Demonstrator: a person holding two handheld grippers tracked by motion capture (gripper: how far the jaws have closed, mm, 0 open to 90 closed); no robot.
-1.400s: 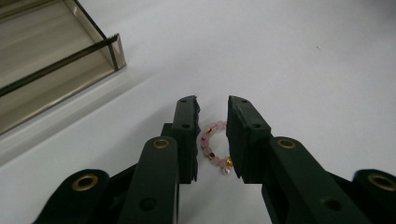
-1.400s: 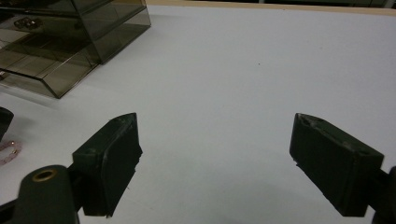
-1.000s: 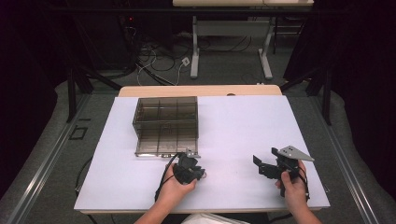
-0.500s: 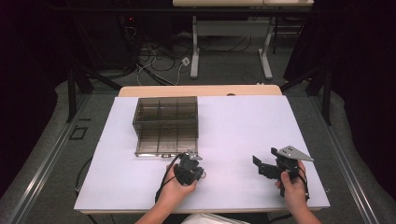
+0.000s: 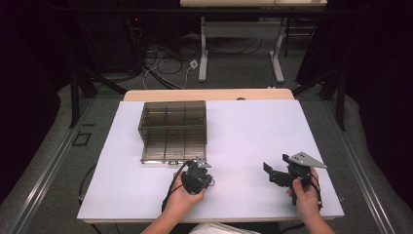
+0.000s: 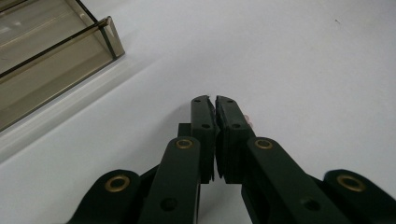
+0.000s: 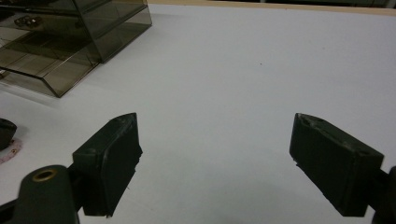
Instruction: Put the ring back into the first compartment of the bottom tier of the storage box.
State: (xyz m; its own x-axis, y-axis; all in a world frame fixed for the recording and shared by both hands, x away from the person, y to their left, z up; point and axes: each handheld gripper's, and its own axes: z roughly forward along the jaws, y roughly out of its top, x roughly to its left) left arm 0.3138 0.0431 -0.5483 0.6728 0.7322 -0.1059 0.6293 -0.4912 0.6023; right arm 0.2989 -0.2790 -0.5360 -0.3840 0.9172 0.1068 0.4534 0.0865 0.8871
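Note:
A smoky see-through drawer box (image 5: pixel 173 127) stands on the white table top (image 5: pixel 243 126), left of the middle. Its bottom drawer (image 7: pixel 46 70) sticks out towards me. My left gripper (image 5: pixel 207 179) rests just in front of the box, and its jaws (image 6: pixel 215 100) are shut. A small pink thing (image 6: pixel 248 121) peeks out at their tips; whether it is gripped I cannot tell. It also lies flat on the table at the left edge of the right gripper view (image 7: pixel 9 151). My right gripper (image 5: pixel 272 173) is held at the front right, open, with nothing between its pads (image 7: pixel 215 126).
Small metallic items (image 7: pixel 25 21) lie in an upper compartment of the box. A wooden strip (image 5: pixel 209 94) runs along the table's far edge. Beyond it are floor cables (image 5: pixel 165 63) and desk legs (image 5: pixel 203 53).

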